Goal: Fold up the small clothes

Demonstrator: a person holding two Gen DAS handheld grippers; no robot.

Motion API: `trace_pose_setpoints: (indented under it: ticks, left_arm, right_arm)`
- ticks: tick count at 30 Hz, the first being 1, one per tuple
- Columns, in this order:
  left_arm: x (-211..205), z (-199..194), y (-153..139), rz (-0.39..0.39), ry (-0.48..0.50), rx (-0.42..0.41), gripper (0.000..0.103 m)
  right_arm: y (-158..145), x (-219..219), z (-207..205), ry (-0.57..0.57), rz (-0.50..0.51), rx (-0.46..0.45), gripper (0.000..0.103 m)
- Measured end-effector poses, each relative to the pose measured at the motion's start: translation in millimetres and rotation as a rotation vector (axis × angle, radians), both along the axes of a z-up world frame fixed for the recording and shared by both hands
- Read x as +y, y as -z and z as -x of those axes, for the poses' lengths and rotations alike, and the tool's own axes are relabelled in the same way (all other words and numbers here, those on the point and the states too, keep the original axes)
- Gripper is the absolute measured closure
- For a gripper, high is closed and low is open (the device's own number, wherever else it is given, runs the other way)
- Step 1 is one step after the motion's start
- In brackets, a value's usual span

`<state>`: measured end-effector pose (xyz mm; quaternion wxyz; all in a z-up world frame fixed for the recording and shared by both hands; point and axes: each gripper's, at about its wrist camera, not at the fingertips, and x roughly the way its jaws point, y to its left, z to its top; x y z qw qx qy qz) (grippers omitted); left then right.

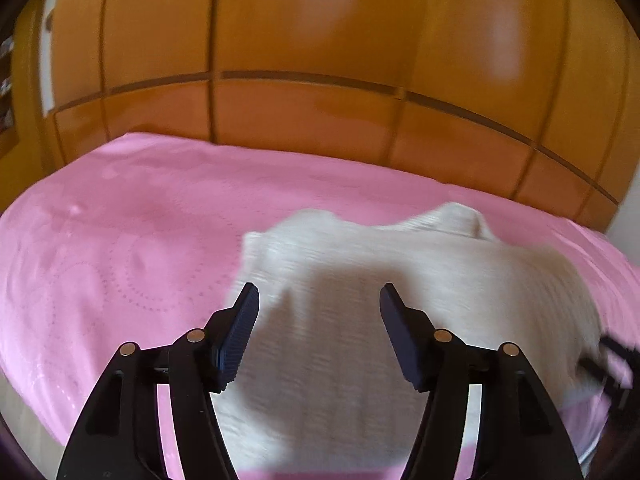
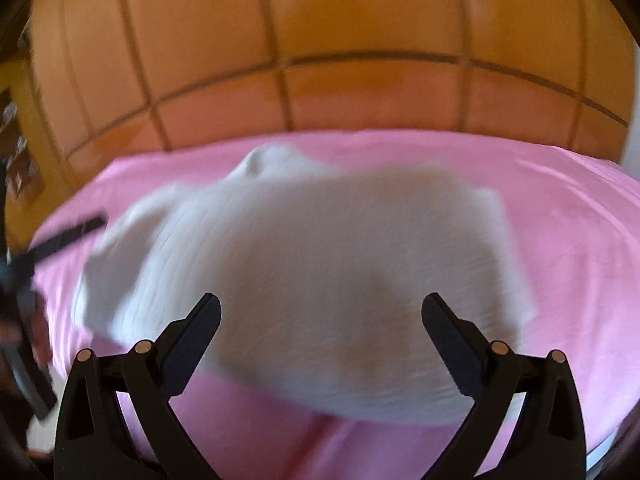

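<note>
Small cream ribbed-knit garment, spread flat on pink dotted-pattern bedspread, blurred in both views. Left black two-finger gripper above its near edge, jaws parted, nothing between. Right black two-finger gripper likewise spread wide, empty, over the garment. Orange wooden panelled wardrobe behind.

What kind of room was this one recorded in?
Most likely a bedroom. A pink bedspread covers a wide, soft surface that looks like a bed, a cream knitted garment lies on it, and glossy wooden wardrobe panels fill the wall behind.
</note>
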<state>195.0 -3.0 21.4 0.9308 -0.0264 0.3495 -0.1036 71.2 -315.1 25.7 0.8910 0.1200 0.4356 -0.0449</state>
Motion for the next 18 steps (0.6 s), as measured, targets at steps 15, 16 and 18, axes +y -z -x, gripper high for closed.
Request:
trace_pose_setpoints:
  ticks: [15, 16, 18]
  left_arm:
    - [-53, 23, 13, -0.050, 0.124, 0.044, 0.041]
    - [-55, 23, 14, -0.055, 0.127, 0.045, 0.041]
    - [-58, 22, 15, -0.058, 0.131, 0.049, 0.041]
  right_arm:
    - [53, -121, 8, 0.240, -0.205, 0.116, 0.003]
    - [54, -122, 11, 0.237, -0.212, 0.108, 0.002]
    - [54, -122, 14, 0.227, -0.218, 0.098, 0.002]
